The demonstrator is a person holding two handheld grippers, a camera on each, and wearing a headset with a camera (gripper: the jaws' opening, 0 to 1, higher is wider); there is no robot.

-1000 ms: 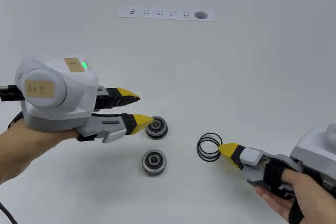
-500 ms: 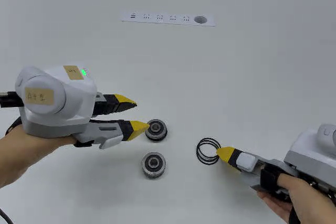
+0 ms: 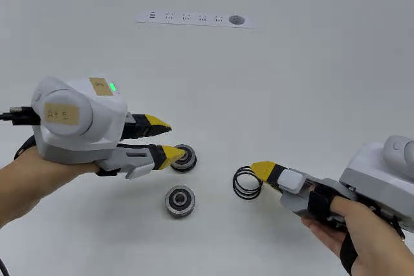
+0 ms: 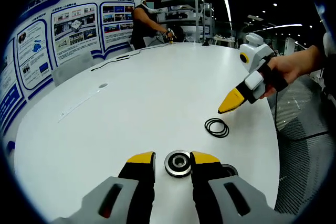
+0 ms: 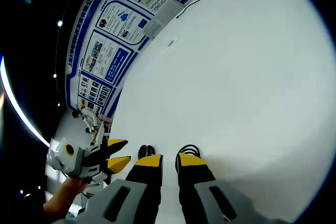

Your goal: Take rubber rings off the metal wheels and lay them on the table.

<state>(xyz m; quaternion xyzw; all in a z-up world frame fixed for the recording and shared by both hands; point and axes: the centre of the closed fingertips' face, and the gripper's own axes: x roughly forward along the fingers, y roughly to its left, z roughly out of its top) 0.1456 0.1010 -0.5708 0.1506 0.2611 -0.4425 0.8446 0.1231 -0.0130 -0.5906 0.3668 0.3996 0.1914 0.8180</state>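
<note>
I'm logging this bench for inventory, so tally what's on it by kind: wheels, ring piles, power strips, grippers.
Metal wheels: 2
Pile of rubber rings: 1 (the rings overlap, so their number is unclear)
Power strip: 1
Grippers: 2, the left gripper and the right gripper
Total: 6

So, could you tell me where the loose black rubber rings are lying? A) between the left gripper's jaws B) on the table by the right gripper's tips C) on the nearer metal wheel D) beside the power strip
B: the rubber rings lie piled on the table by the right gripper, at its tips, while the left gripper has its open jaws either side of a metal wheel.
</note>
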